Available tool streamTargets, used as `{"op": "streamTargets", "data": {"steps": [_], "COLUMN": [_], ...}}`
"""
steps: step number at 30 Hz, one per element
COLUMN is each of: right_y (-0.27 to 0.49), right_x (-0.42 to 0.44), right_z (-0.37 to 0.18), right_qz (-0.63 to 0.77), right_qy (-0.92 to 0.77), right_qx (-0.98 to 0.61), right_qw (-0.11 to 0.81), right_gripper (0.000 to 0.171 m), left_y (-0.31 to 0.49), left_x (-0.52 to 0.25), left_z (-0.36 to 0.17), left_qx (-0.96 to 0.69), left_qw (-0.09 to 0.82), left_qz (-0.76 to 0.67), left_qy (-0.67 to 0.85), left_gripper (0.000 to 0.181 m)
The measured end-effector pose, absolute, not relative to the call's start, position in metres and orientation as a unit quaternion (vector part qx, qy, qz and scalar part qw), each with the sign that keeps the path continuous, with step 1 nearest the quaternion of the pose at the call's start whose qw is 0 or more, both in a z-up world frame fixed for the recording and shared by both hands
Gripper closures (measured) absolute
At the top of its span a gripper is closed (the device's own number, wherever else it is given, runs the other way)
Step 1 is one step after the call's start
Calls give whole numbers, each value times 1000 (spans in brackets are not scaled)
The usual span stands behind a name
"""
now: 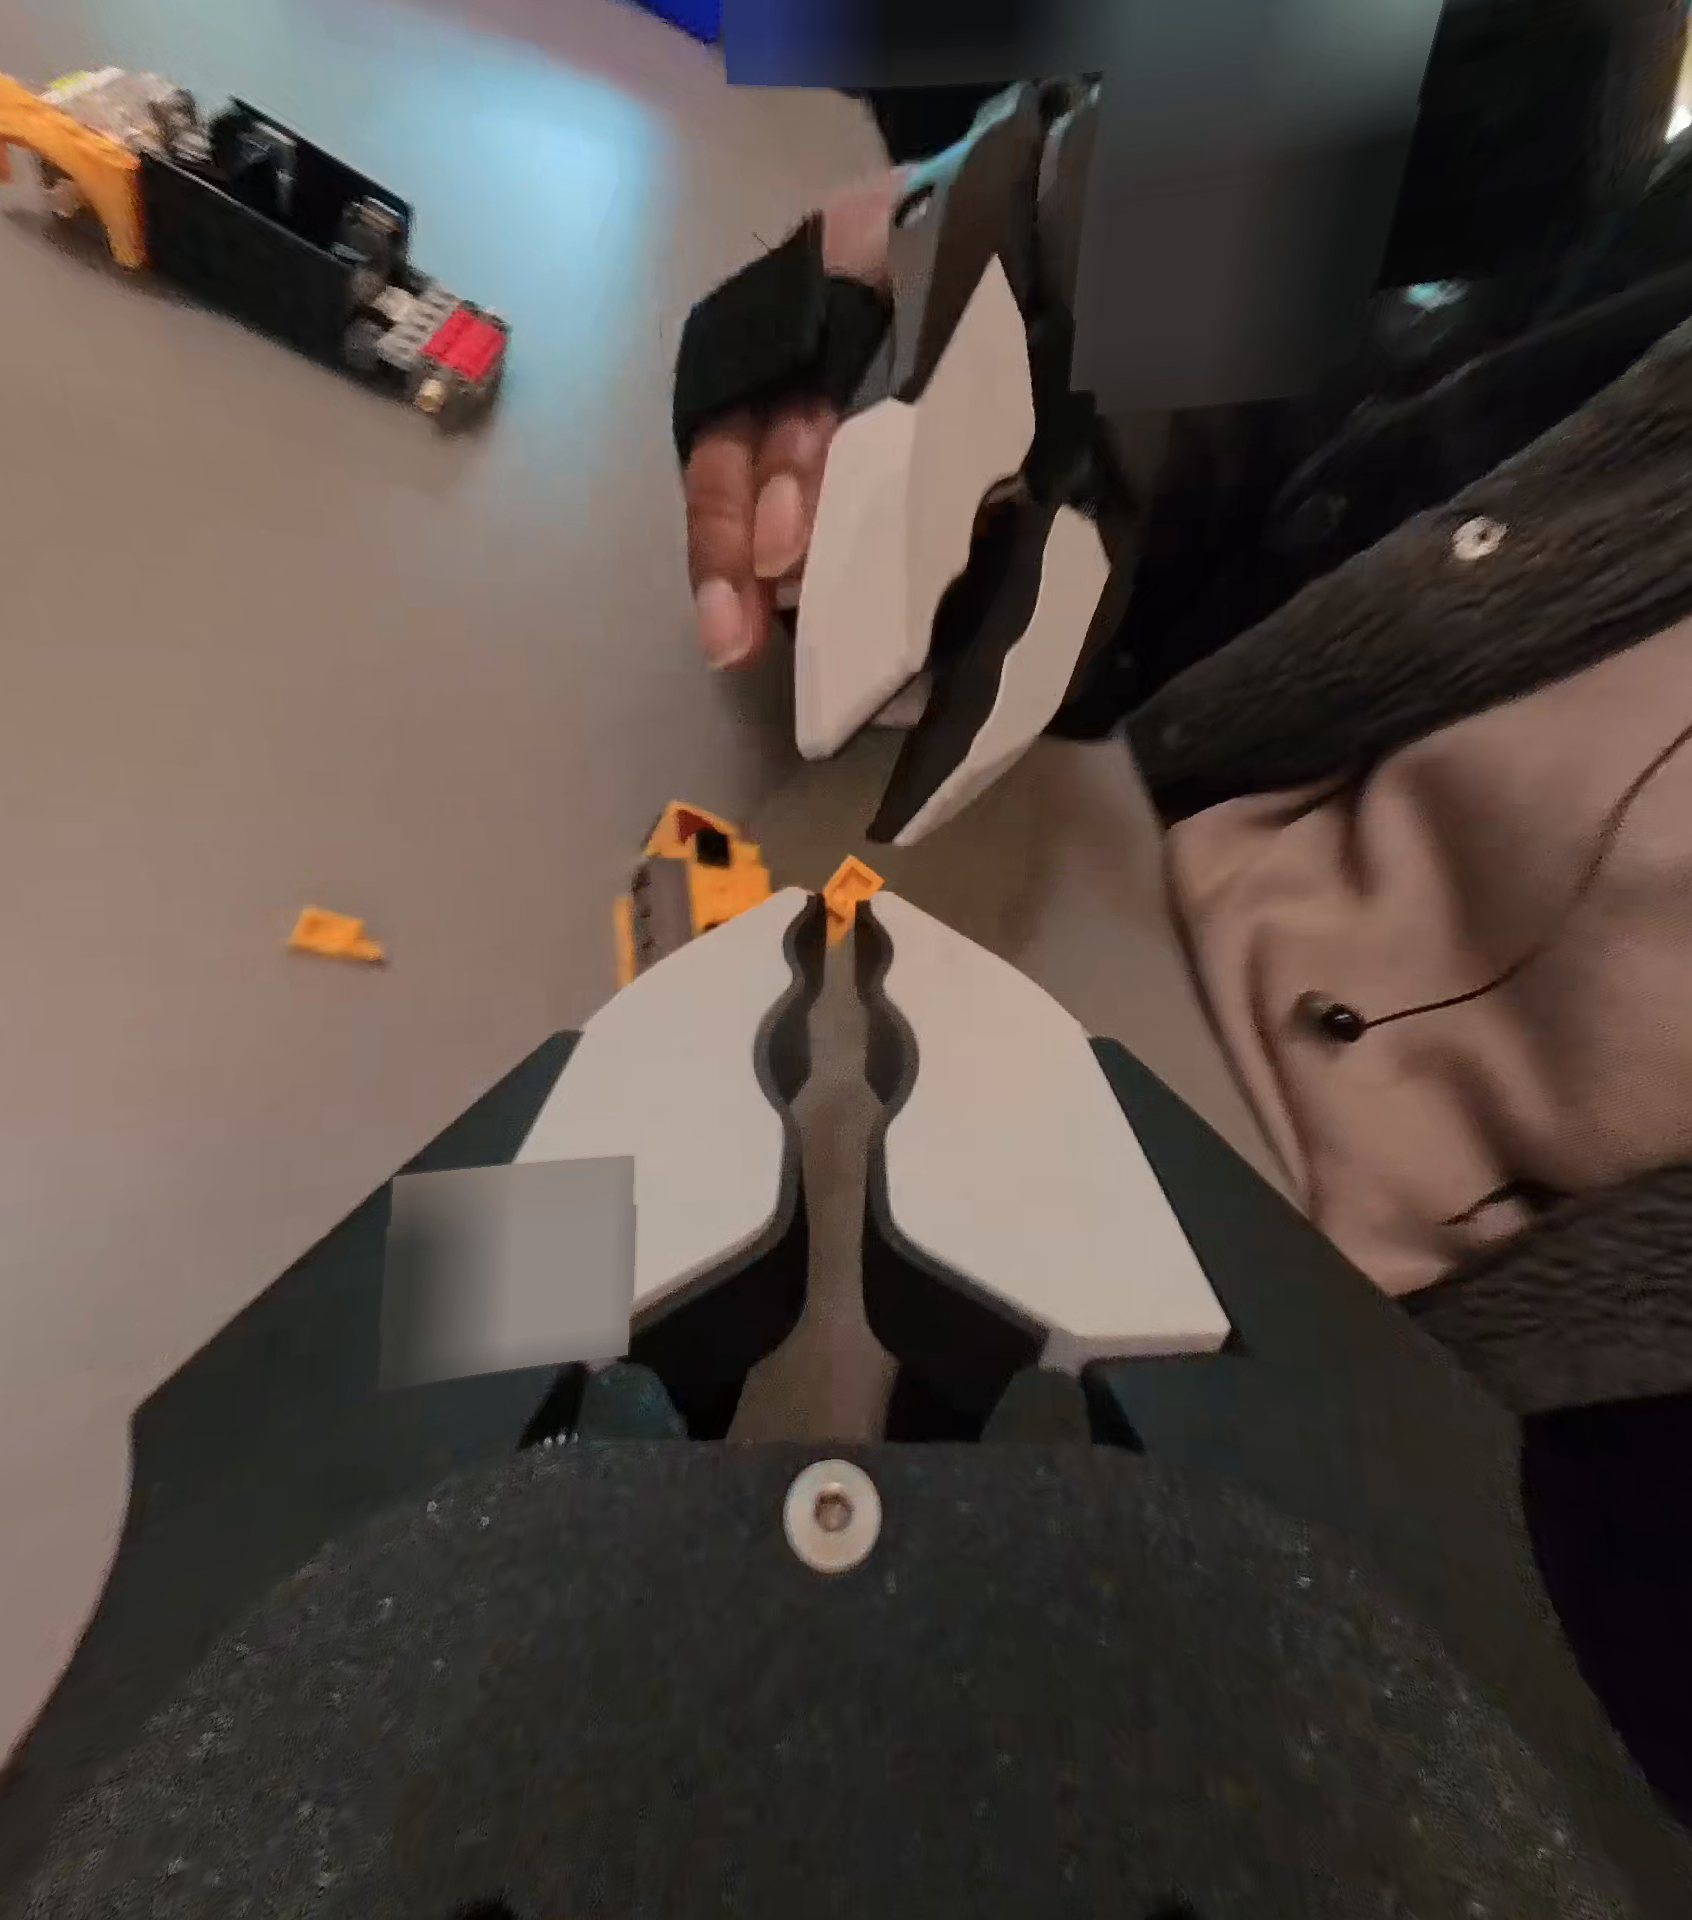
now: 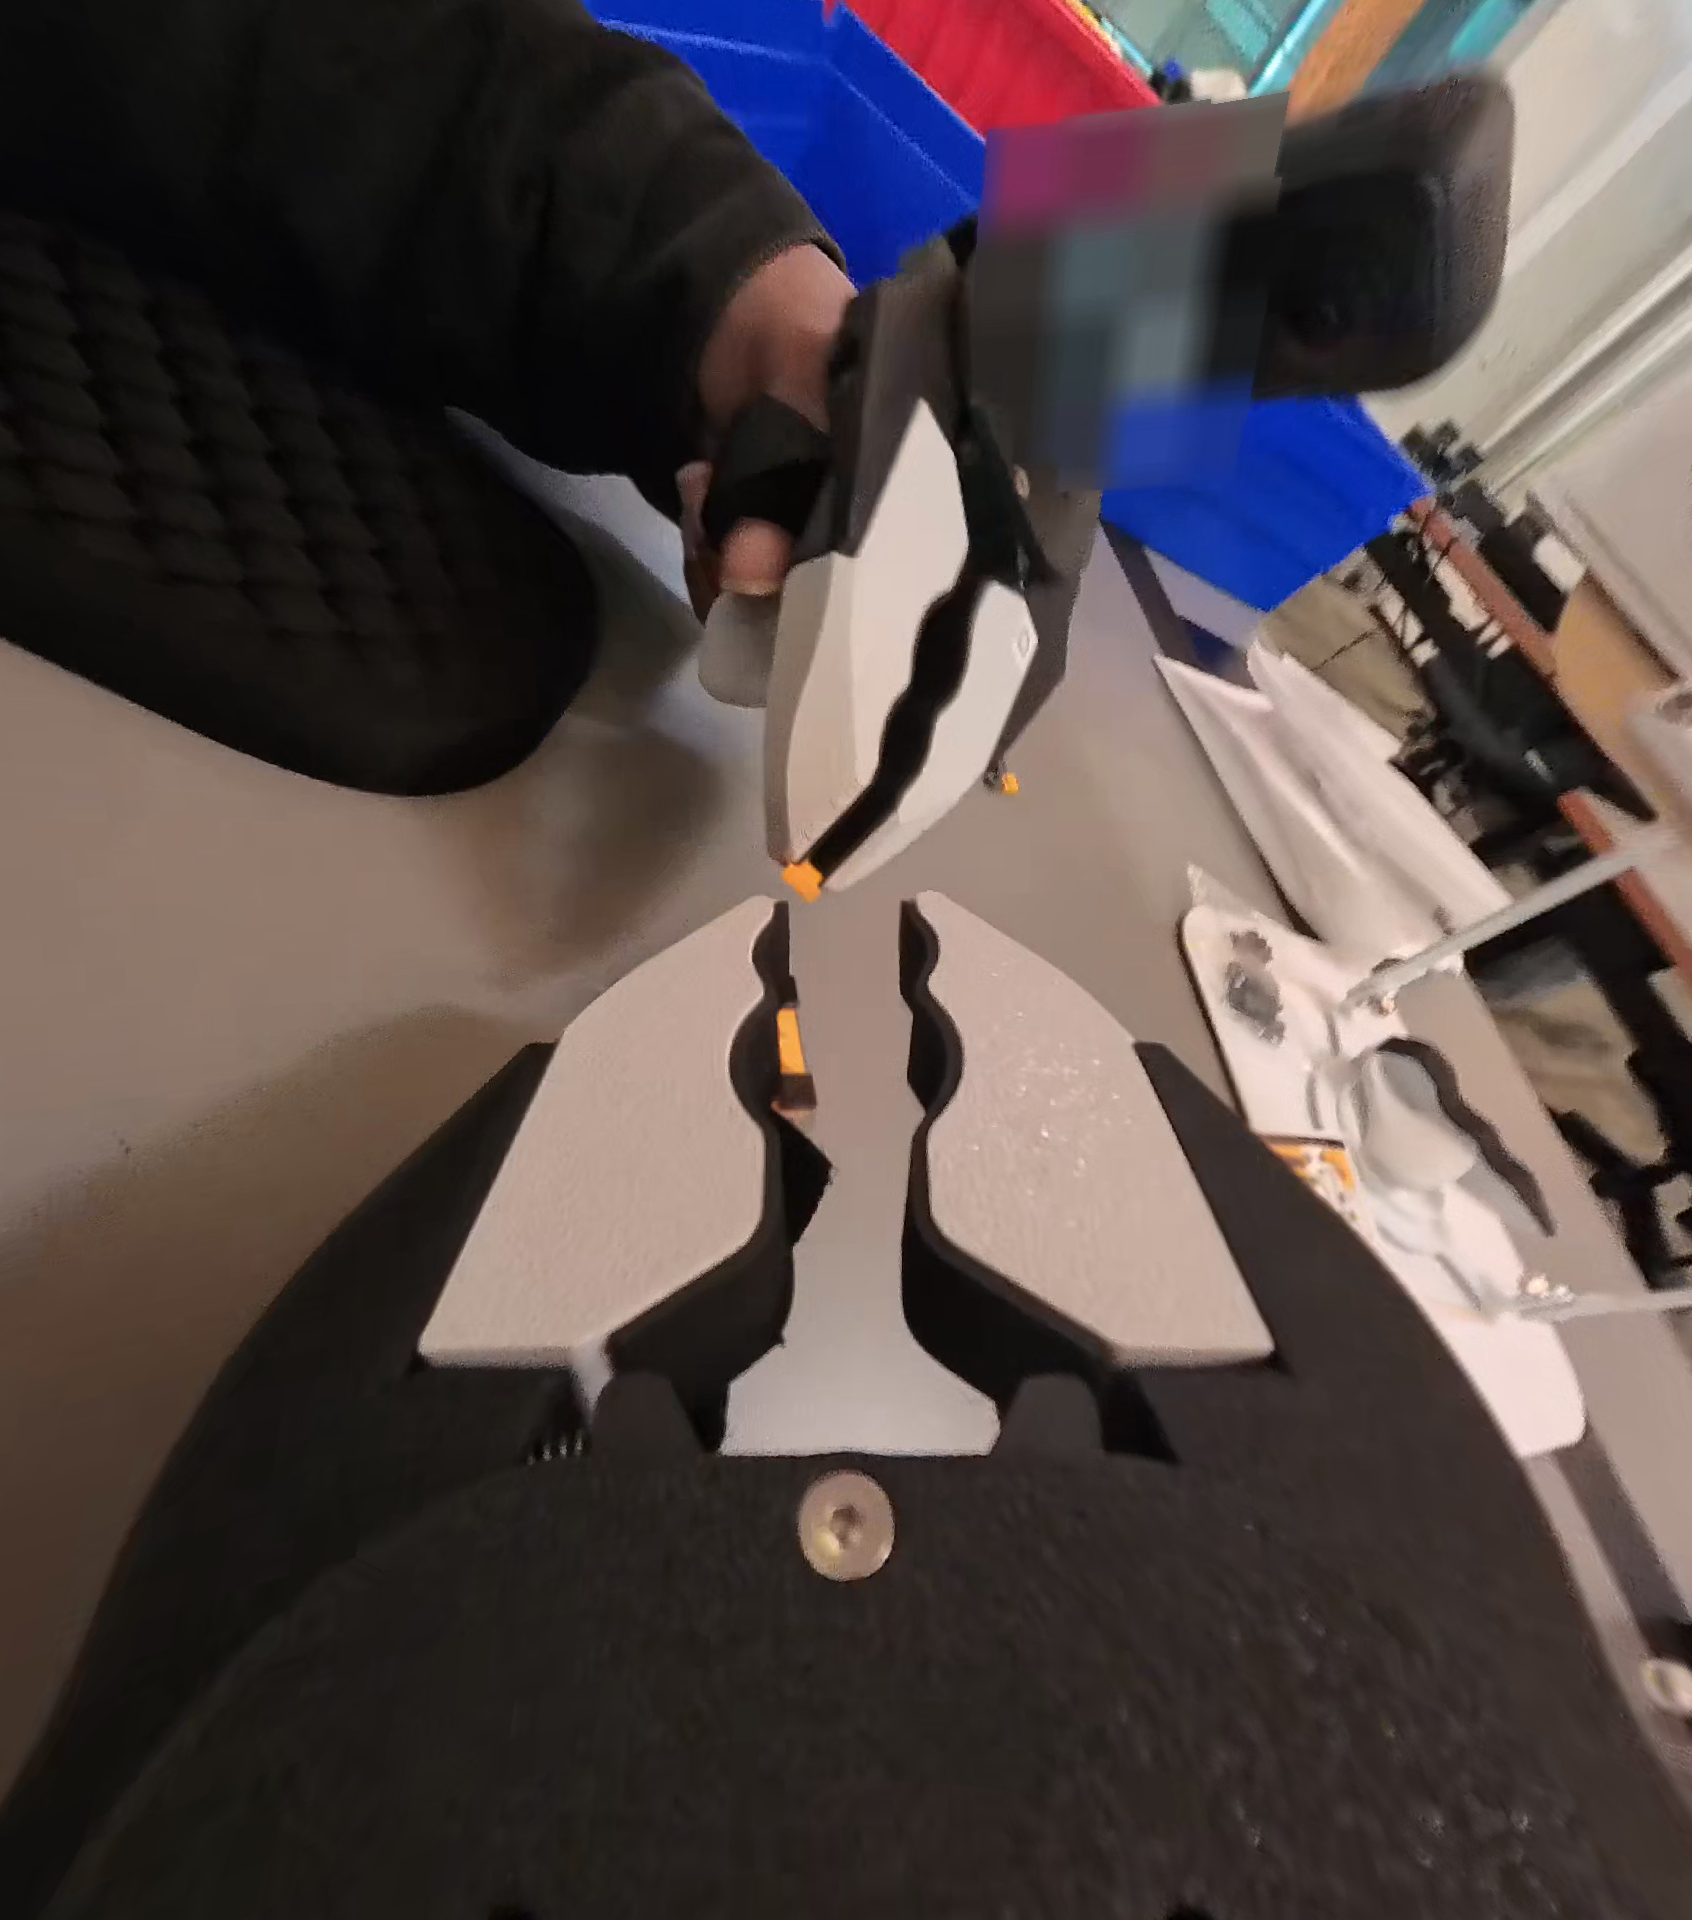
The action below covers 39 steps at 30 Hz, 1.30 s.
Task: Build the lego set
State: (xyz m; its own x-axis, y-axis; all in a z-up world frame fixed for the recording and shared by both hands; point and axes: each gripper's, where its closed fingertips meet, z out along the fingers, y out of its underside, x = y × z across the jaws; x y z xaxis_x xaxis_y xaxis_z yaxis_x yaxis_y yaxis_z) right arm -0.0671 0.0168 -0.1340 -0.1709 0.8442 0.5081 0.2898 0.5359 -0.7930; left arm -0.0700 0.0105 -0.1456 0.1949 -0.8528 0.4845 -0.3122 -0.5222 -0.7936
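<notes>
My left gripper (image 1: 837, 912) is shut on a small orange lego piece (image 1: 852, 885) and holds it just above the grey table. It also shows in the right wrist view (image 2: 814, 864), with the orange piece (image 2: 802, 881) at its tips, close in front of my right gripper (image 2: 842, 916). My right gripper is open with nothing between its tips. An orange-and-black part (image 2: 790, 1051) shows at the inner edge of its left finger; I cannot tell if it lies on the table. In the left wrist view the right gripper (image 1: 899, 826) hovers beside an orange-and-grey sub-assembly (image 1: 691, 894).
A partly built black, orange and red lego vehicle (image 1: 229, 239) lies far left. A loose orange piece (image 1: 333, 932) lies on the table. Blue bins (image 2: 821, 114) stand behind. A white tray (image 2: 1226, 935) holds small dark parts at right. A person's jacket (image 1: 1444, 935) is close on the right. Only a small space, under 4 cm, lies between the two pairs of fingers.
</notes>
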Motion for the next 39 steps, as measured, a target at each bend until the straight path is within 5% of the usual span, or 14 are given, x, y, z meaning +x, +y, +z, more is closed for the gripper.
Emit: {"op": "streamTargets", "data": {"steps": [11,15,24,31,39], "right_y": [5,13,41,36,35], "right_x": [-68,-68,-59,-58,-60], "right_z": [-142,-130,-98,-91,-94], "right_qz": [260,365,637,715,720], "right_qy": [-739,-677,-438,-365,-346], "right_qx": [-374,-454,-586,-581,-592], "right_qw": [496,451,244,135,109], "right_gripper": [166,168,168,169,169], "left_y": [7,11,39,39,38], "left_x": [-59,-61,-63,-53,-52], "left_z": [-146,-133,-95,-98,-104], "left_qx": [-715,-688,-624,-572,-576], "left_qw": [245,309,574,609,598], "left_qz": [-536,-524,-227,-53,-39], "left_qy": [375,397,480,546,556], "left_gripper": [176,171,164,166,174]}}
